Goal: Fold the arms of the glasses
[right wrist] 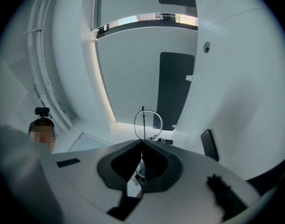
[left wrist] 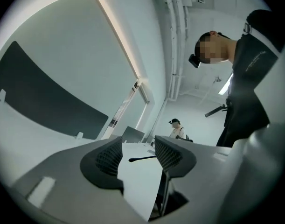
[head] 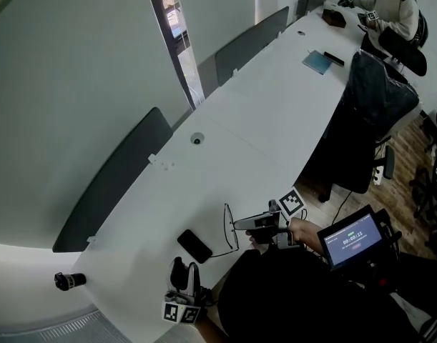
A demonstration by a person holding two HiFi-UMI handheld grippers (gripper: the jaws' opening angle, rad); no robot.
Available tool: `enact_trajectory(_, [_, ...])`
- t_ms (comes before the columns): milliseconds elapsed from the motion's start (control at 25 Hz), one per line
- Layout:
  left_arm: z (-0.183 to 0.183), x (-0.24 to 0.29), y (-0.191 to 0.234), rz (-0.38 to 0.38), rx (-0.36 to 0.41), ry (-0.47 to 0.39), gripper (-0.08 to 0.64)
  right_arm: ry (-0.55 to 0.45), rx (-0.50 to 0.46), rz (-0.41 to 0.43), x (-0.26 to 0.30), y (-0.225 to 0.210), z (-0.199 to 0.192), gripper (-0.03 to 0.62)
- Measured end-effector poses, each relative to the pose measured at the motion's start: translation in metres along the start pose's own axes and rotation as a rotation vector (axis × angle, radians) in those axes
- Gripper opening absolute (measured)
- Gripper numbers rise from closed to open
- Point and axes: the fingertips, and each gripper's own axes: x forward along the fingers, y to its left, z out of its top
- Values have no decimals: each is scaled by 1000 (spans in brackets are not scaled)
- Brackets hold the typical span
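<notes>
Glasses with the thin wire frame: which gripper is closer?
Right. The right gripper pinches the thin black wire-framed glasses; the left gripper is open below them in the head view, not gripping.

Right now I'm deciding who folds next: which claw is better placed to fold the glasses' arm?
Left, probably. The right claw is shut on the glasses, holding them up; the left claw is open, grips nothing, and sits close by.

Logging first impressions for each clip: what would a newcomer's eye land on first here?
The thin wire glasses stand out first, pinched in the closed right gripper over the near end of the long white table. Beside them a black phone lies flat, and the left gripper stands open and empty nearer the person.
</notes>
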Motion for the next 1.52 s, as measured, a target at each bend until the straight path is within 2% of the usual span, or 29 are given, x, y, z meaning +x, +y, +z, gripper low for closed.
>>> enact_trajectory(120, [-5, 6, -15, -144, -66, -41, 207, -7, 26, 58, -2, 12, -3, 9])
enact_trajectory(200, [1, 5, -18, -238, -173, -112, 207, -11, 26, 87, 0, 21, -4, 11])
enact_trajectory(280, [16, 0, -18, -314, -301, -233, 206, -16, 27, 121, 3, 30, -3, 11])
enact_trajectory(360, [27, -9, -12, -357, -405, -340, 204, -24, 32, 156, 6, 37, -2, 10])
enact_trajectory(480, [27, -19, 5, -344, -504, -424, 201, -31, 30, 195, 7, 45, 1, 9])
enact_trajectory(560, [21, -21, 10, -339, -532, -426, 201, -31, 25, 199, 7, 47, 2, 11])
enact_trajectory(680, [14, -20, 5, -372, -547, -396, 199, -25, 25, 205, 9, 48, 1, 11])
enact_trajectory(920, [11, -20, -12, -545, -697, -430, 144, 17, 28, 211, 17, 47, -11, 11])
enact_trajectory(1000, [11, -19, -13, -582, -734, -439, 138, 28, 29, 199, 17, 44, -14, 10])
enact_trajectory(1080, [10, -15, -15, -595, -740, -432, 125, 34, 24, 187, 17, 41, -15, 9])
enact_trajectory(1160, [12, -14, -18, -610, -743, -429, 49, 38, 22, 176, 16, 39, -15, 10])
enact_trajectory(1280, [14, -17, -18, -644, -764, -437, 45, 43, 20, 165, 16, 38, -15, 11])
enact_trajectory(1520, [25, -13, -23, -650, -773, -443, 48, 74, 13, 153, 21, 39, -22, 11])
